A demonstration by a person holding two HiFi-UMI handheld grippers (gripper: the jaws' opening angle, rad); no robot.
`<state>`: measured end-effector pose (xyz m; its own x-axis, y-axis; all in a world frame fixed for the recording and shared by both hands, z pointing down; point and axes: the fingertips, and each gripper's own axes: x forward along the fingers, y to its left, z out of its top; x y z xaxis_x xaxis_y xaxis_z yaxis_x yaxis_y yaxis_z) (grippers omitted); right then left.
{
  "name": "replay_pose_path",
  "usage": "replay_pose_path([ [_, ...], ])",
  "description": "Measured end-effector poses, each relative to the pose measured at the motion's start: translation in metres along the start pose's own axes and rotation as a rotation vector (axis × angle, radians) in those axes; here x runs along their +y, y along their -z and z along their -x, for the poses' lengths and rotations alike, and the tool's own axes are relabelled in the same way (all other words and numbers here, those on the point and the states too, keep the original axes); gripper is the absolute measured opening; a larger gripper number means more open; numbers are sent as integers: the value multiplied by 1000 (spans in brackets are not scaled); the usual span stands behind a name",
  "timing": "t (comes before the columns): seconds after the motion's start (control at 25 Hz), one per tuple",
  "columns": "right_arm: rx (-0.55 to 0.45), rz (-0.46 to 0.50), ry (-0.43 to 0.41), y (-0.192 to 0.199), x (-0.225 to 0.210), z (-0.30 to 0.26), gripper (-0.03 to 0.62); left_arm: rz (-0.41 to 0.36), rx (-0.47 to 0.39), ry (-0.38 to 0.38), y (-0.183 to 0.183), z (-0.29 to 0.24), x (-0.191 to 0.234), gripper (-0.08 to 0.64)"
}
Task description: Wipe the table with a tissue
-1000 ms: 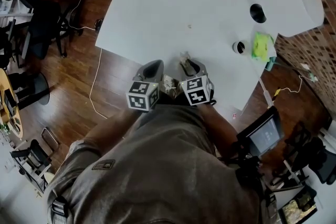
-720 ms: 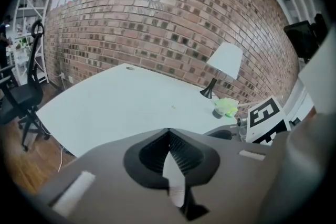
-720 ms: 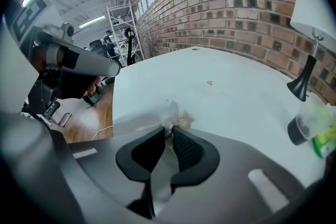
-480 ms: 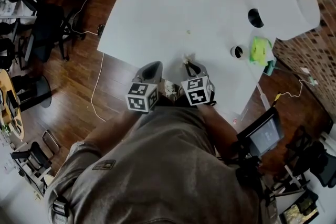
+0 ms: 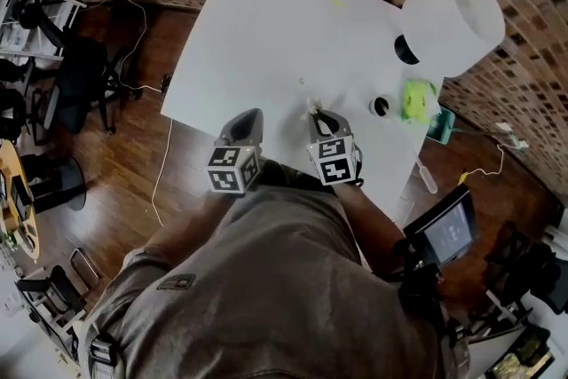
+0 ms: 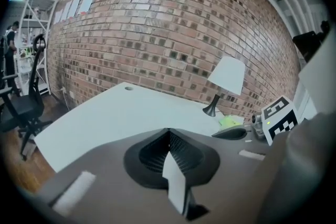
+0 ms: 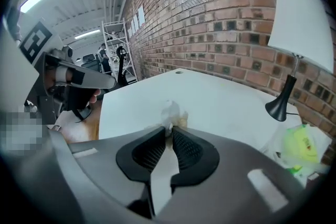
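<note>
While the person stands at the 6 o'clock edge of the table (image 5: pixel 266 31), both grippers point out over it and slant downward. The right gripper (image 7: pixel 171 128) has just been closing. Its jaws now stand narrow, pinched on a crumpled tissue (image 7: pixel 170 111) that bulges out past the tips. Held that way, I'd say, the wad is what meets the top first when the hand drops. The tissue hangs over the table near that edge; whether it touches yet I cannot tell. A small speck (image 5: pixel 300 82) lies at about 11 o'clock from it (likely the dirt to go for, though it is too small to be sure). The left gripper (image 6: pixel 168 132) waits at the right one's 9 o'clock, jaws together on nothing, apparently kept out of the wiping hand's path. The lamp (image 5: pixel 448 13) stands at the table's 2 o'clock corner and a green pack (image 5: pixel 414 99) at its 3 o'clock side, both well apart from the tissue, so the middle is free to sweep.

Against a second ago, both grippers reach further in over the top rather than hovering at its lip. The pale scrap that showed between them then is no longer in sight. Wiping itself, as I judge it, has not begun.
</note>
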<state>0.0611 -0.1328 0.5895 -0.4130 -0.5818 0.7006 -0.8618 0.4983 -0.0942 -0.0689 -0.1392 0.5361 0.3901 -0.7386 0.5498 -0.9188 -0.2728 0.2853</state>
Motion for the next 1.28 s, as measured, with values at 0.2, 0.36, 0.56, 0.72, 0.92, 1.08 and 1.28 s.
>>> replay_pose_path([
  [0.2, 10, -26, 48, -10, -17, -9, 54, -24, -6, 36, -15, -14, 8, 2],
  [0.36, 44, -61, 103, -13, -31, -22, 55, -28, 21, 83, -21, -32, 20, 2],
  [0.56, 101, -96, 154, -11, -43, -43, 55, -42, 56, 124, -27, -52, 37, 2],
  [0.72, 151, -115, 188, -4, -53, -60, 55, -39, 78, 129, -28, -61, 52, 2],
  [0.92, 199, -114, 207, 2, -57, -77, 55, -17, 105, 127, -21, -69, 71, 2],
  [1.08, 227, -106, 205, 4, -52, -89, 55, 2, 111, 116, -18, -70, 85, 2],
  [1.28, 228, -90, 199, -7, -43, -101, 54, 25, 110, 95, -17, -67, 105, 2],
])
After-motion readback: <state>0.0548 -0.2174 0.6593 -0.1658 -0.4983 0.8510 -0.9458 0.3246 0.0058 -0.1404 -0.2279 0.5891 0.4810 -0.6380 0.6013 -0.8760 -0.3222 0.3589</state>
